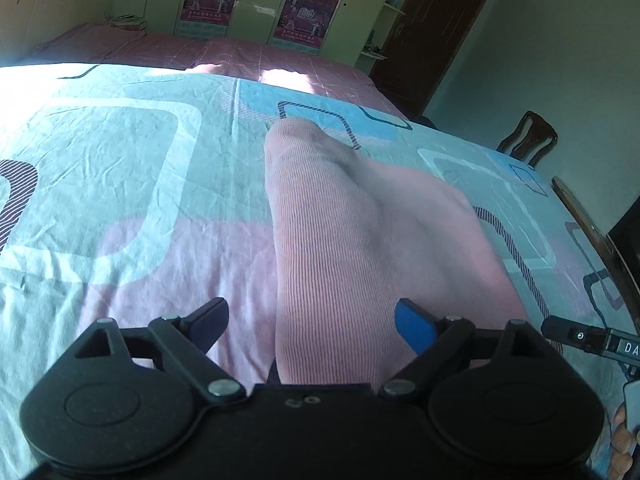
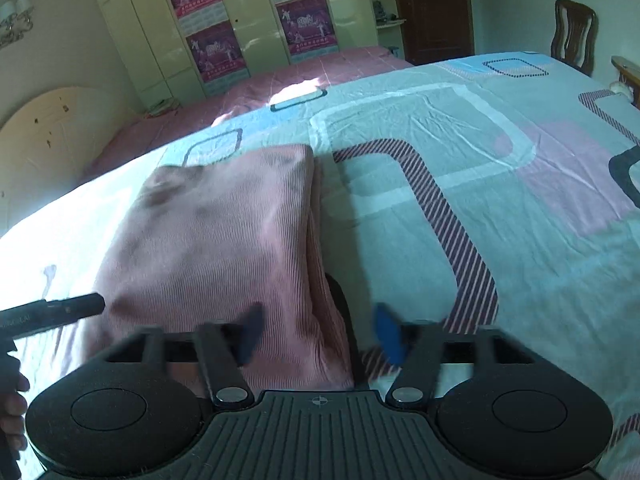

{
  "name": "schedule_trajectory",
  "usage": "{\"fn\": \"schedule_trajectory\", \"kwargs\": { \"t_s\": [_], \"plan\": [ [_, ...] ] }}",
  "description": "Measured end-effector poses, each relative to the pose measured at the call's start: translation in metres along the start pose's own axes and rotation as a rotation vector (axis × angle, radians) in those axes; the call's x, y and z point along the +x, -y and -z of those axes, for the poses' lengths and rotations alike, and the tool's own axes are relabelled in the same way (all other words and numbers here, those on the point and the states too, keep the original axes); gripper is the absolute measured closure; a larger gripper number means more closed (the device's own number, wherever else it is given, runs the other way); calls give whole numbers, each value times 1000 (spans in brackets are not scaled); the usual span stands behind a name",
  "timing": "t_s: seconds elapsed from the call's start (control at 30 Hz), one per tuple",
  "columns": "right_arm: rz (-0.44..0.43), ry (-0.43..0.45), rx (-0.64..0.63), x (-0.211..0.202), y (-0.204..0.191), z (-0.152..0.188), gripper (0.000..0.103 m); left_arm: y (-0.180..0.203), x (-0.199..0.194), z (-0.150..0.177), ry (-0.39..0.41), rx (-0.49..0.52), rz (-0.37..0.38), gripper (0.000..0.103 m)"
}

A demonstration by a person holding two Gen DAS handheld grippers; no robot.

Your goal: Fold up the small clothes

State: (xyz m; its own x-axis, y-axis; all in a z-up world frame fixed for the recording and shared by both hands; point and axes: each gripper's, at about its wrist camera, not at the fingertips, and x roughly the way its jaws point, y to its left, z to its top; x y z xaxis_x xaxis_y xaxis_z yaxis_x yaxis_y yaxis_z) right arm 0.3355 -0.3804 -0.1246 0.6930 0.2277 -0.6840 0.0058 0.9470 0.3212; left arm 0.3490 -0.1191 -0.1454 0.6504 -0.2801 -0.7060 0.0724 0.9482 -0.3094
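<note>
Pink ribbed garment (image 1: 352,240) looks soft, light, floppy — I'd pinch its near corners, both left gripper (image 1: 316,330) and right gripper (image 2: 318,334) jaws spread, empty.

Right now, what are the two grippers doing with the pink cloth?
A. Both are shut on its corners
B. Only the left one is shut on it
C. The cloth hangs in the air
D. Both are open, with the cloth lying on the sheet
D: the left gripper and the right gripper both stand open, and the pink cloth lies on the sheet.

Ribbed pink garment (image 1: 360,240) on seemingly mint-blue-pink sheet (image 1: 120,160) with rounded squares.
</note>
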Motion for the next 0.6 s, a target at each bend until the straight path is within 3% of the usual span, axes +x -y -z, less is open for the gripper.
{"fn": "schedule_trajectory", "kwargs": {
  "t_s": [0.23, 0.4, 0.47, 0.53, 0.6],
  "plan": [
    [-117, -70, 33, 65, 8, -31, 22, -1, 37, -18, -43, -46, 16, 11],
    [-219, -90, 101, 96, 22, -39, 24, 5, 56, -20, -62, -21, 29, 9],
    [-277, -124, 140, 104, 26, -40, 54, 8, 60, -21, -64, -20, 41, 11],
    [-295, -126, 129, 105, 27, -40, 54, 10, 62, -22, -67, -22, 74, 27],
    [-318, -148, 138, 105, 29, -41, 55, 15, 63, -23, -66, -21, 75, 33]
  ]
}}
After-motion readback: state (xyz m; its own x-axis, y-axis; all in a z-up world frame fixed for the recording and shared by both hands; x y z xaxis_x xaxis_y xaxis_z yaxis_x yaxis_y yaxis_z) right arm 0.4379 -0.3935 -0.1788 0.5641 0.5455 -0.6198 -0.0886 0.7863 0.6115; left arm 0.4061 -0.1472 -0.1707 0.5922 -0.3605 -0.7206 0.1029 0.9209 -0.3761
